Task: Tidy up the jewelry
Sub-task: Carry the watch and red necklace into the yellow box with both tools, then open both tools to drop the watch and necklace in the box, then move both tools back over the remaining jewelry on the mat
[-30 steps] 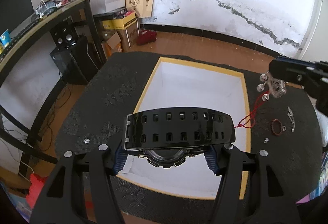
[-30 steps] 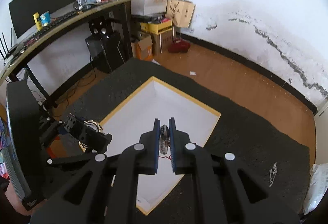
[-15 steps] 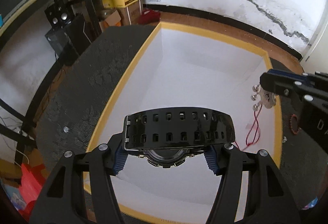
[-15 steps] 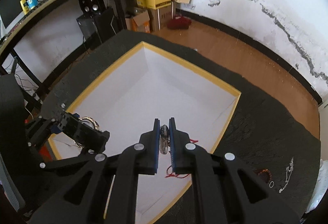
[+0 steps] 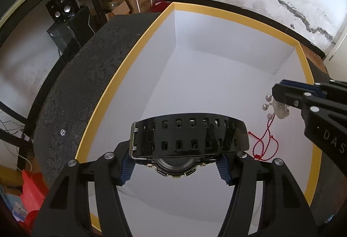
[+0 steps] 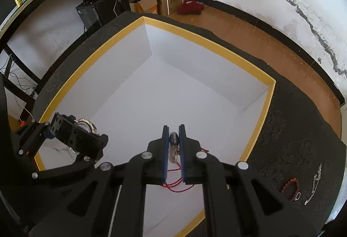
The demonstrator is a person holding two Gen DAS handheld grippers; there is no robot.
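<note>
- The left gripper (image 5: pixel 174 166) is clamping a black wristwatch (image 5: pixel 186 139) across its case, blue ribbed pads pressing each side. The glossy resin strap, punched with rows of square holes, is arching above the round metal case back.
- The right gripper (image 6: pixel 173 150) is pinching a silver pendant (image 5: pixel 279 110) with small ball-shaped bells. Its jaws are nearly together, and the twisted red cord (image 5: pixel 263 145) is dangling into the box.
- Both pieces are hanging inside the white box (image 6: pixel 151 89) with the yellow rim. Neither is released yet, and its smooth card floor looks bare, so I judge the sorting barely begun.
- Farther out on the dark textured mat (image 6: pixel 299 128), a reddish beaded bracelet (image 6: pixel 290 188) and a thin silver chain (image 6: pixel 314 185) are waiting. A small silvery piece (image 5: pixel 63 132) is lying left of the box.
</note>
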